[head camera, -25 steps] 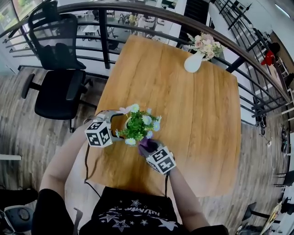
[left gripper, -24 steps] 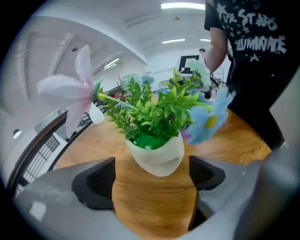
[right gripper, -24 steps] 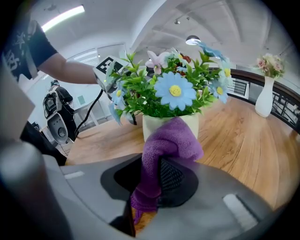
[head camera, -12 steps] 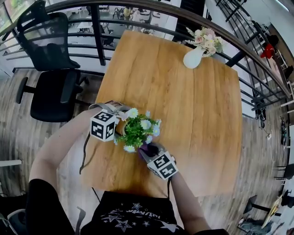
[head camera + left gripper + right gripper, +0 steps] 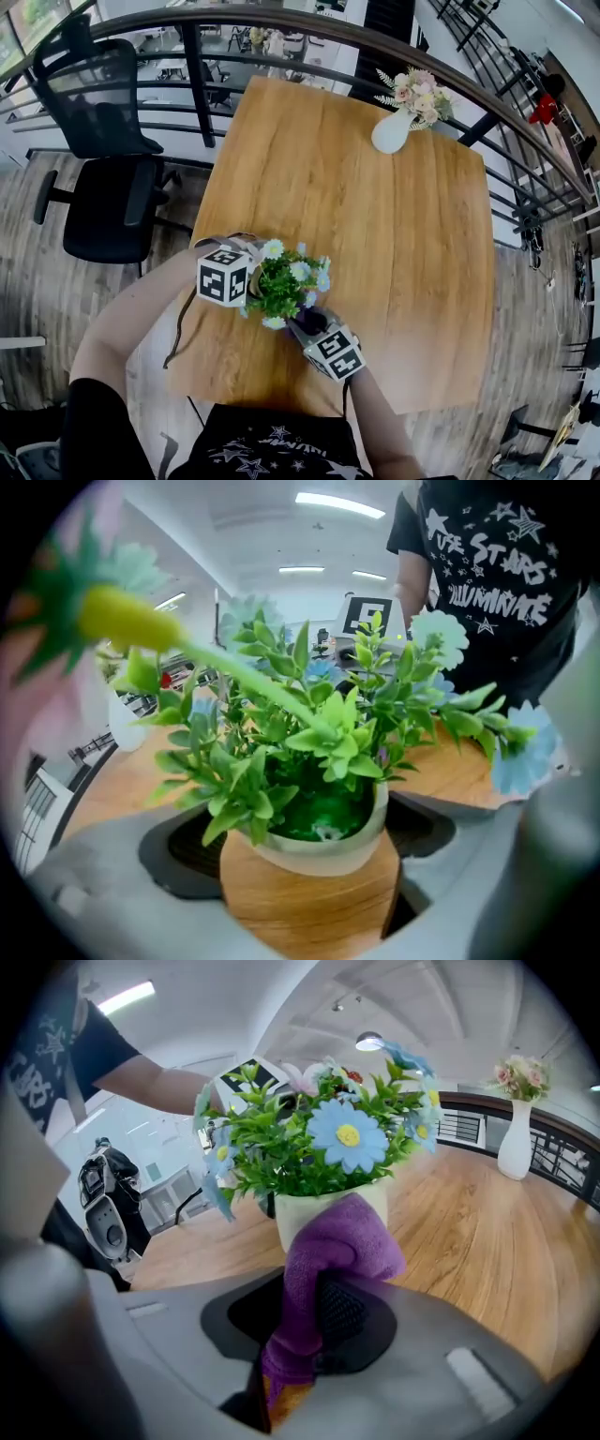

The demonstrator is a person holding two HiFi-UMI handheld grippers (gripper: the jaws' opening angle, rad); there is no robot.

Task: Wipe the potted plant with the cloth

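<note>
Left gripper (image 5: 305, 902) just opened wide round potted plant (image 5: 286, 281), right gripper (image 5: 314, 1335) pinching cloth (image 5: 323, 1251): stands upright by table's (image 5: 375, 234) near edge, bare wood beyond.

Blk short-sleeve tee (image 5: 272, 452), white stars + lettering print. L gripper (image 5: 309, 892), R gripper (image 5: 314, 1335): grey shells, blk ribbed pads (image 5: 344, 1313), white cube (image 5: 223, 276) w/ blk square markers on each. Thin blk cable (image 5: 174, 333) off L side.

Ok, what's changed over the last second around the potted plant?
The left gripper has slid in toward the potted plant, its jaws just opening wider; the pot stands between them, not clamped. The right gripper stays shut on the purple cloth, held against the pot. The potted plant and white vase haven't moved.
</note>
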